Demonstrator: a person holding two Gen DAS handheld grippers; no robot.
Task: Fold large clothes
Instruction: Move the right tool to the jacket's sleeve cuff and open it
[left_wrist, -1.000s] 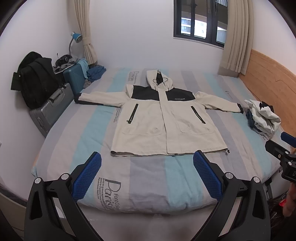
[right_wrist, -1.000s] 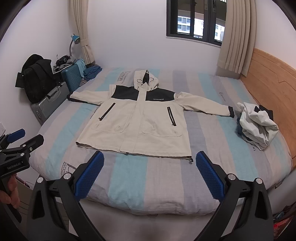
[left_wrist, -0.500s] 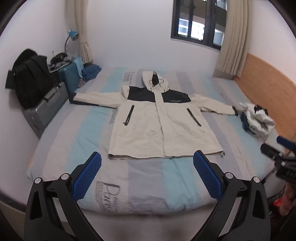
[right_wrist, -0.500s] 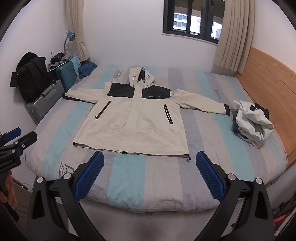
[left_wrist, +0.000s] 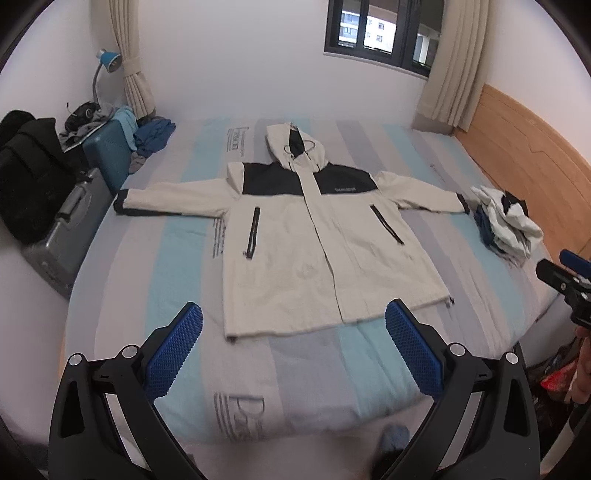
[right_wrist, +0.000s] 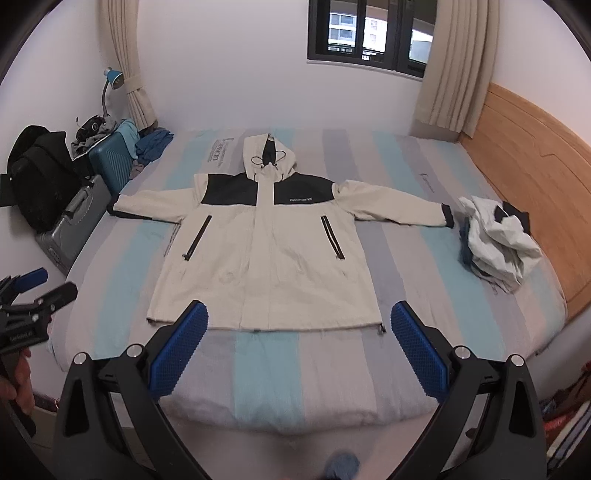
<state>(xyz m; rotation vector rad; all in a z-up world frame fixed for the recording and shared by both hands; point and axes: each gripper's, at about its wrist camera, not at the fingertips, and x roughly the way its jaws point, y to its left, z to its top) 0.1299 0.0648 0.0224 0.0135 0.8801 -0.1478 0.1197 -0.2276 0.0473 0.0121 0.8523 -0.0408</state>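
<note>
A cream hooded jacket (left_wrist: 314, 243) (right_wrist: 266, 254) with black shoulders lies flat and face up on the striped bed (left_wrist: 177, 258) (right_wrist: 266, 369), sleeves spread out to both sides, hood toward the far wall. My left gripper (left_wrist: 293, 343) hovers open over the bed's near edge, just short of the jacket's hem. Nothing sits between its blue pads. My right gripper (right_wrist: 299, 343) is open too, its pads framing the hem from above the near edge. Each gripper also shows at the side of the other view, right gripper (left_wrist: 565, 277) and left gripper (right_wrist: 33, 291).
A crumpled pile of white and dark clothes (left_wrist: 506, 225) (right_wrist: 498, 240) lies at the bed's right side by the wooden headboard (right_wrist: 535, 177). Left of the bed stand a grey suitcase (left_wrist: 62, 236), a teal suitcase (right_wrist: 110, 162), a black bag (right_wrist: 40, 177) and a lamp (left_wrist: 109, 61).
Both grippers have come closer to the bed and jacket and tilted a little downward. The jacket lies as before, and both stay open.
</note>
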